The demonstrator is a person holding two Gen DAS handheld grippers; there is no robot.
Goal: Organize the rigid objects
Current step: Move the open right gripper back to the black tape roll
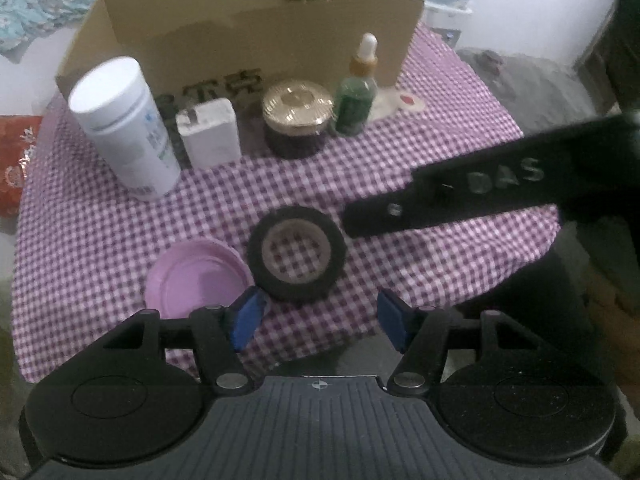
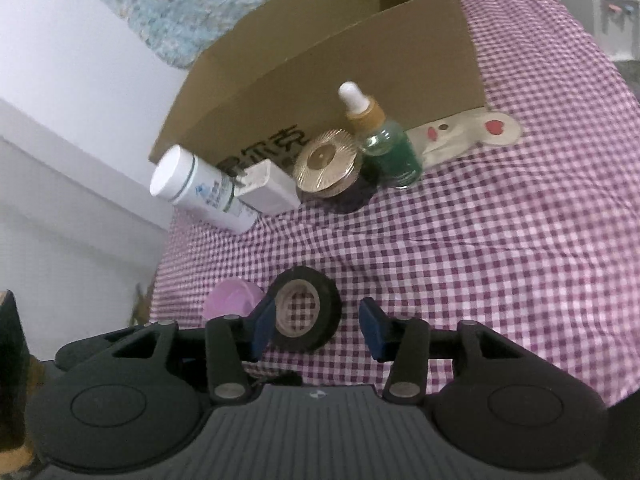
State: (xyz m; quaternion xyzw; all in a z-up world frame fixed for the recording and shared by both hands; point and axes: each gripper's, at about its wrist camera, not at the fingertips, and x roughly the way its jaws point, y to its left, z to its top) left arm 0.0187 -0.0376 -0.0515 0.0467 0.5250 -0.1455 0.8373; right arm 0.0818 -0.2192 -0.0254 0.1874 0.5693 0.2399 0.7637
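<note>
A black tape roll (image 1: 297, 254) lies flat on the checked cloth, with a pink lid (image 1: 196, 282) to its left. Behind stand a white bottle (image 1: 124, 128), a white block (image 1: 209, 132), a gold-lidded dark jar (image 1: 298, 120) and a green dropper bottle (image 1: 356, 98), in front of an open cardboard box (image 1: 248, 36). My left gripper (image 1: 320, 320) is open just short of the roll. My right gripper (image 2: 318, 328) is open, its left pad beside the tape roll (image 2: 306, 308); its finger (image 1: 440, 200) reaches in from the right in the left wrist view.
The purple checked cloth (image 2: 480, 240) covers a small table whose edges fall off near left and front. A cream tag with a red heart (image 2: 472, 132) lies by the box's right corner. A red cushion (image 1: 16, 160) sits left, a patterned blanket (image 2: 192, 4) behind.
</note>
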